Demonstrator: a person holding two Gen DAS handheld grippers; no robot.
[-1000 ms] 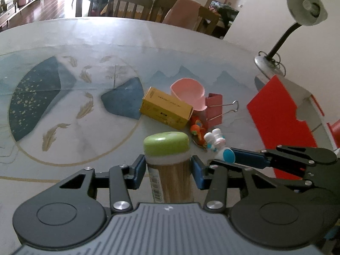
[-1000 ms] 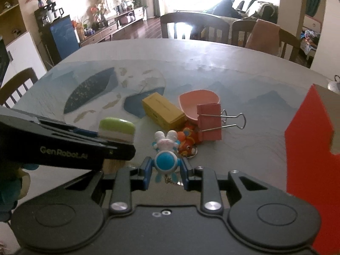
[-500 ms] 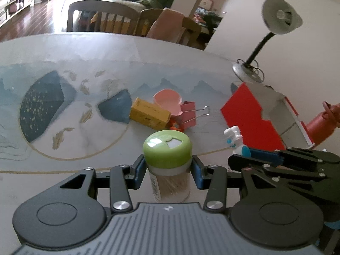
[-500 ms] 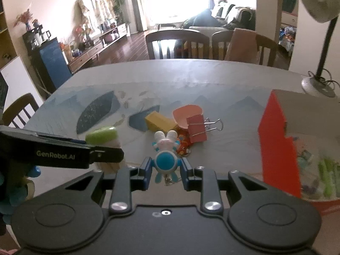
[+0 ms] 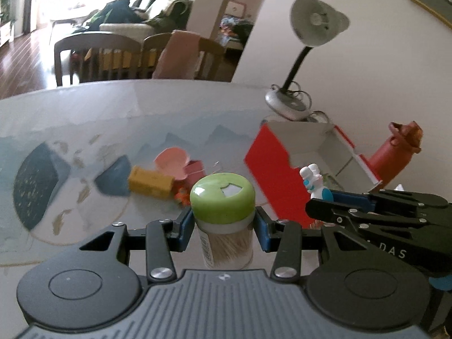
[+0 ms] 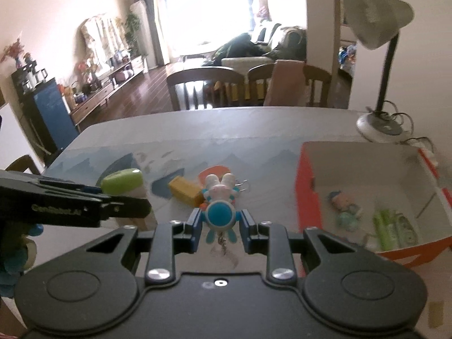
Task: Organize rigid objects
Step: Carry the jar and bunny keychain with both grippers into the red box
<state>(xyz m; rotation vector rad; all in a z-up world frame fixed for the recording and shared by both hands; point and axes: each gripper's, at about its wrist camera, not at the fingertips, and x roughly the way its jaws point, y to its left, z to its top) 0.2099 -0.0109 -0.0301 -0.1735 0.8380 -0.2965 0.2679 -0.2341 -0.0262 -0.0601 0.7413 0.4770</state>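
Left gripper (image 5: 223, 227) is clamping an upright toothpick jar (image 5: 224, 220) at lower centre of the left view. Right gripper (image 6: 220, 227) is gripping a rabbit figurine (image 6: 219, 197) at centre of the right view. The red box (image 6: 364, 197) is lying toward the right of both frames, nearer the right gripper, above the surface (image 6: 254, 147).

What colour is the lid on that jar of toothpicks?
Lime green lid, clearest in the left wrist view.
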